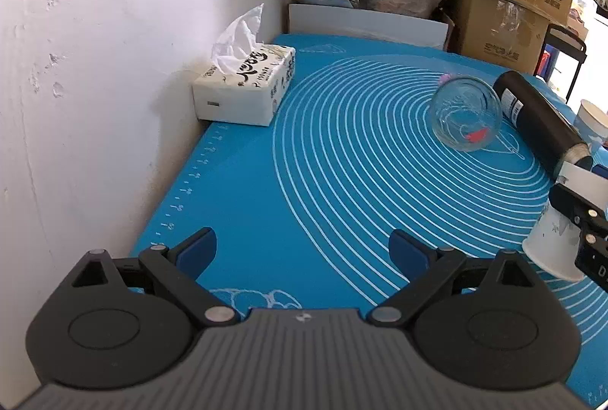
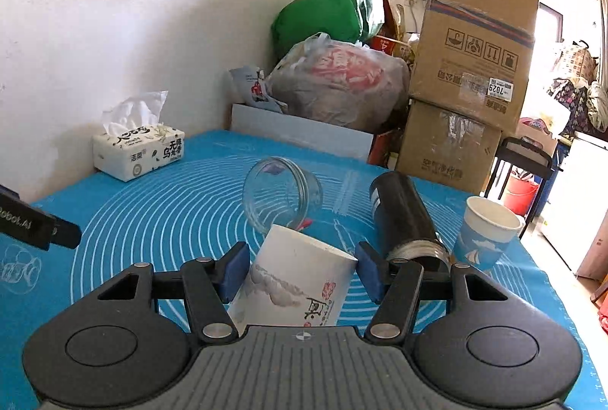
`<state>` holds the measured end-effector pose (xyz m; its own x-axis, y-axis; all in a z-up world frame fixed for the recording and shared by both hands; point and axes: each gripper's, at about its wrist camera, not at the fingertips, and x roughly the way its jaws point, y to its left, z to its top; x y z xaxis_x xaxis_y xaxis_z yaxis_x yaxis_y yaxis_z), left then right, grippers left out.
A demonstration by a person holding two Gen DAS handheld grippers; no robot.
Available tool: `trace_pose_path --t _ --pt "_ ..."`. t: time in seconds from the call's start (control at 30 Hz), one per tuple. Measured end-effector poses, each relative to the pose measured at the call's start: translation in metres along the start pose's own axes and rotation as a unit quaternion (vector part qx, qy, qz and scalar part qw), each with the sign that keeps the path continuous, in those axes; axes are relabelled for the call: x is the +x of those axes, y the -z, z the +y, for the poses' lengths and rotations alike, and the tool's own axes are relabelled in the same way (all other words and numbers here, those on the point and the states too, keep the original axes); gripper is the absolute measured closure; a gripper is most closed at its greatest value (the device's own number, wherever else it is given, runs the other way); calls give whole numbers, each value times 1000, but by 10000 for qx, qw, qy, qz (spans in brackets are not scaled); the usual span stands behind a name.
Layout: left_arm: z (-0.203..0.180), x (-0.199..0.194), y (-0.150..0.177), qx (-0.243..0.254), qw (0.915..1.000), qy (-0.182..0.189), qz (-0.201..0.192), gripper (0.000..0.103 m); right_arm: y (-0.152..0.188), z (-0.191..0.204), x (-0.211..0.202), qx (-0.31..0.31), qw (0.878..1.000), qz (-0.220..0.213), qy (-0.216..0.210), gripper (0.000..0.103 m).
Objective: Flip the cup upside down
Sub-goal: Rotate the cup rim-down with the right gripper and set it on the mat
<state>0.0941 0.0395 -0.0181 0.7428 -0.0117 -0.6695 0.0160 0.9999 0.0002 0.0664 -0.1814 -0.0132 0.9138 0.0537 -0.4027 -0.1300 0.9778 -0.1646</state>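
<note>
A white paper cup [image 2: 296, 284] with a painted pattern and red seal sits between my right gripper's [image 2: 302, 271] blue pads, tilted with its base pointing away and its mouth toward the camera. The jaws close on its sides. In the left wrist view the same cup [image 1: 551, 242] shows at the right edge, mouth down and tilted, held by the right gripper [image 1: 577, 220]. My left gripper [image 1: 302, 252] is open and empty above the blue mat [image 1: 266, 182].
A clear glass jar [image 1: 465, 113] lies on its side mid-mat, a black flask [image 1: 539, 123] beside it. A blue-and-white paper cup [image 2: 484, 233] stands upright at right. A tissue box [image 1: 247, 89] sits by the wall. Bags and cardboard boxes [image 2: 471, 68] crowd the far edge.
</note>
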Motion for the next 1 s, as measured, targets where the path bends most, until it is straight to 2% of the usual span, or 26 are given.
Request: trace_pose_path --t 0.4,0.43,0.67,0.8,0.87,1.0 --pt "-12 -9 12 150 9997 130 108 6 12 -1 -27 162 9995 202 -181 48" --pt "-13 -11 12 172 9997 145 94 6 12 -2 -28 204 9993 244 -200 42" --pt "-18 -23 16 197 9996 218 3 6 12 -5 -37 394 9983 347 -245 25" --pt "-22 -37 21 264 9992 283 -103 6 10 -6 -52 495 9977 349 -310 19" --pt "-25 -46 24 314 9989 311 -177 6 10 -7 -62 548 9973 333 -345 13" --pt "-30 -65 33 430 9980 346 -307 6 13 -6 -82 591 9971 378 -298 11"
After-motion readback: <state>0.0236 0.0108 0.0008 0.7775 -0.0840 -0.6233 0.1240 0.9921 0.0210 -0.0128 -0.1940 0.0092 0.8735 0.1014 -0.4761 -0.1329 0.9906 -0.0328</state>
